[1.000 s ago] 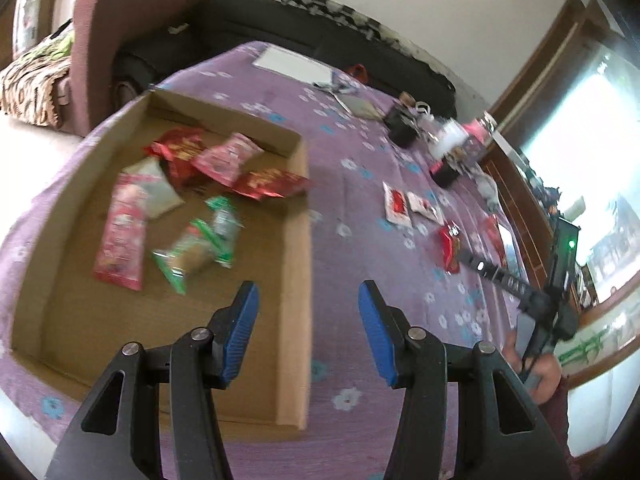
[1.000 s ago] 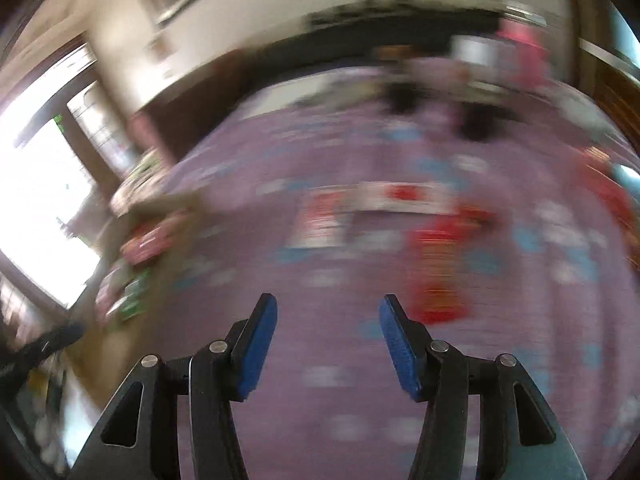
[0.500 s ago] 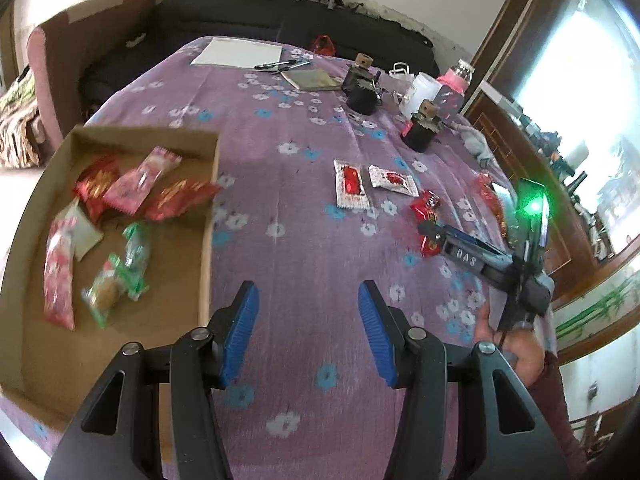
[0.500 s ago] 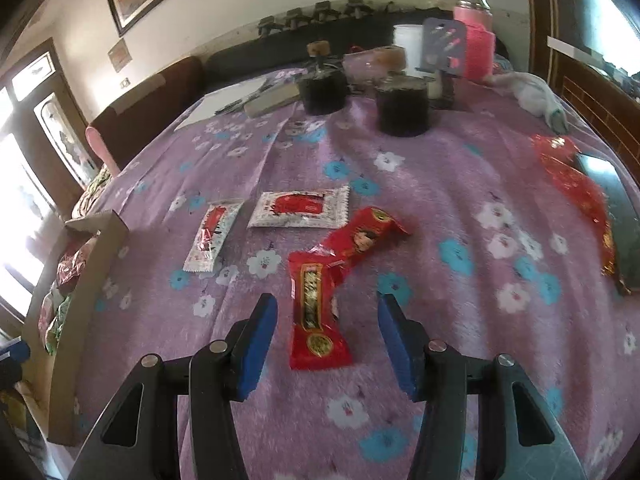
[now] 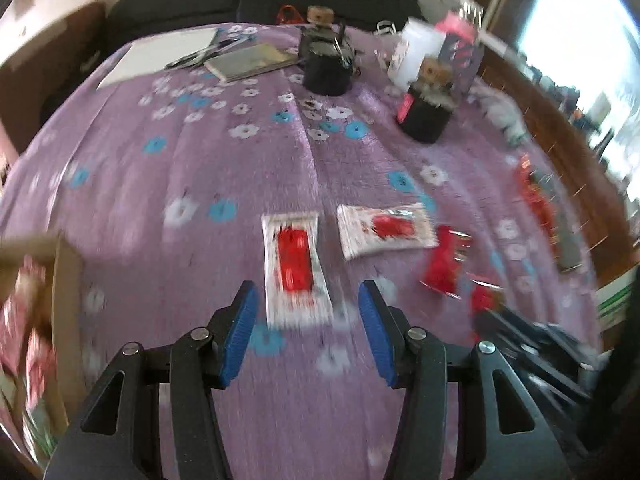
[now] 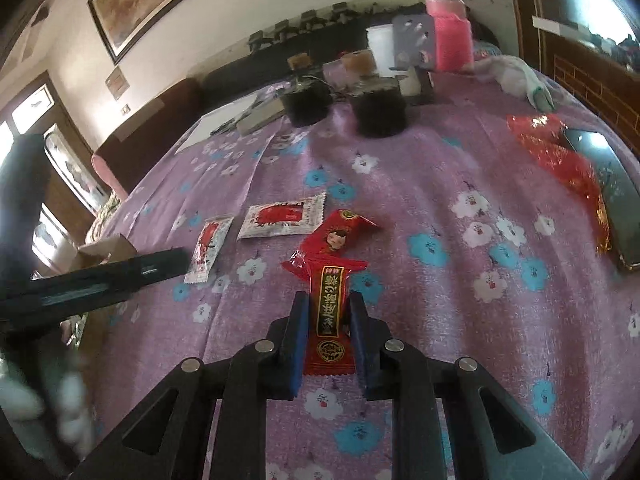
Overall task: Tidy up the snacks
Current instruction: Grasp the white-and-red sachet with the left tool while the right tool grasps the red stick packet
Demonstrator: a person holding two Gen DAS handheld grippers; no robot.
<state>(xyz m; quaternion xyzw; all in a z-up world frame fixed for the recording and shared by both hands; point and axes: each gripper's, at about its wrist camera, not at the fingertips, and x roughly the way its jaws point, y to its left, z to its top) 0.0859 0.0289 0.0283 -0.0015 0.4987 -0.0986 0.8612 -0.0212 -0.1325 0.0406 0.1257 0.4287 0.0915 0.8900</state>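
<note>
My right gripper [image 6: 328, 312] is shut on a long red snack bar [image 6: 330, 308] that lies on the purple flowered cloth [image 6: 440, 208]. A second red packet [image 6: 340, 234] lies just beyond it. Two white-and-red sachets [image 6: 282, 220] [image 6: 208, 248] lie to the left. My left gripper [image 5: 306, 312] is open and empty, its jaws either side of the near end of one white-and-red sachet [image 5: 296, 270]. The other sachet [image 5: 384, 230] and the red packets [image 5: 444, 266] lie to its right. The cardboard box [image 5: 64, 280] holding snacks is at the left edge.
Two dark jars [image 6: 380, 110] [image 6: 306, 104], a pink bottle [image 6: 448, 40], a white cup [image 6: 380, 46], papers and a notebook [image 5: 248, 60] stand at the far side. A red foil wrapper [image 6: 560, 160] and a dark flat phone [image 6: 608, 192] lie at the right.
My right gripper has moved down and closed on the long red snack bar. My left gripper has swung right from the box to the white-and-red sachet.
</note>
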